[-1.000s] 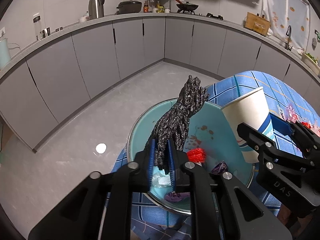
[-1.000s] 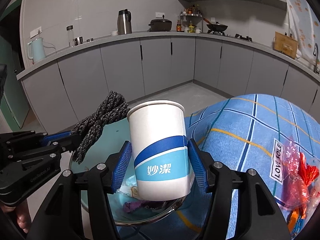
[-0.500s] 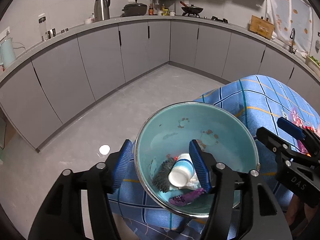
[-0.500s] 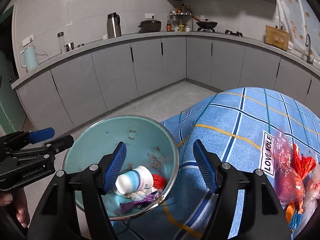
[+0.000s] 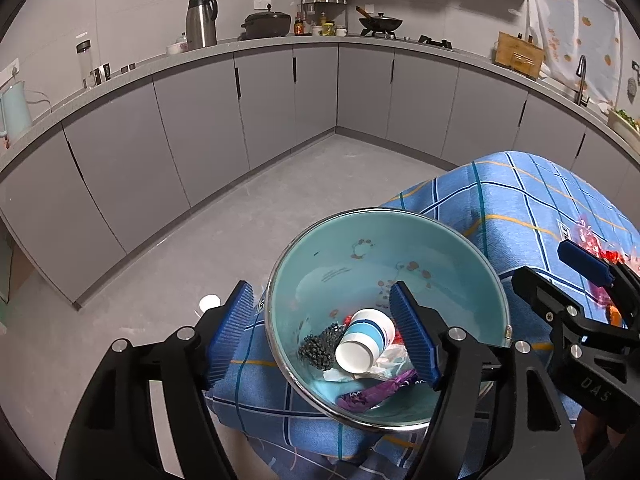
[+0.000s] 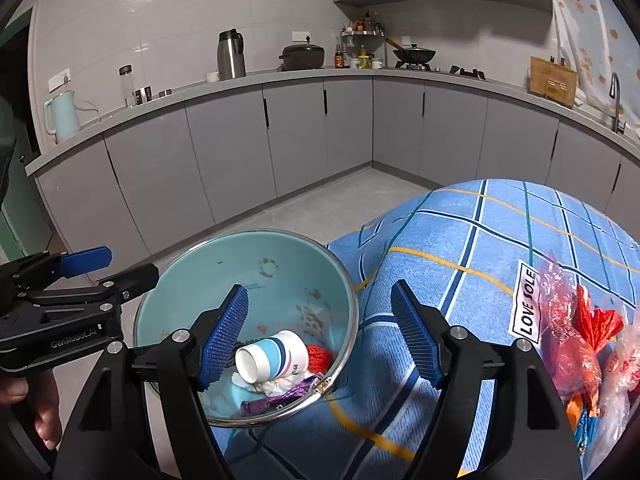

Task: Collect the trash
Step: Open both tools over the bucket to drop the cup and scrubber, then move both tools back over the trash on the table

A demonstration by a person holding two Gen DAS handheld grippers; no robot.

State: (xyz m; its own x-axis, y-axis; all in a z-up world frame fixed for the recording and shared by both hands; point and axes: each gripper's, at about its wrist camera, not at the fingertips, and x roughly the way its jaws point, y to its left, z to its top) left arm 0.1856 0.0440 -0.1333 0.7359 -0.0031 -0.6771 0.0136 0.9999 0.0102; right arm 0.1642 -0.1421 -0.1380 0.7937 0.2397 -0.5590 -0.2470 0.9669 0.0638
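Note:
A teal bowl (image 5: 340, 264) with a metal rim stands on the corner of a blue checked cloth (image 5: 520, 208). In it lie a white and blue paper cup (image 5: 366, 340) on its side, a dark knitted bundle (image 5: 320, 350), white tissue (image 5: 390, 364) and a purple wrapper (image 5: 372, 392). My left gripper (image 5: 320, 290) hangs over the bowl's near left side, jaws opening, nothing pressed between them. My right gripper (image 6: 319, 290) straddles the bowl's right rim, jaws also opening and empty. The cup (image 6: 272, 354) and a red ball (image 6: 318, 356) lie beside its left finger.
Red and clear plastic bags (image 6: 576, 328) lie on the cloth at the right, beside a "LOVE SOLE" label (image 6: 528, 304). Grey cabinets (image 5: 260, 120) and a worktop with a kettle (image 6: 62, 114) ring the grey floor (image 5: 200, 248). A hand (image 6: 44, 412) holds the left gripper.
The left gripper has let go of the dark knitted bundle and the right one of the paper cup. Both now lie in the bowl, and both pairs of jaws stand wider.

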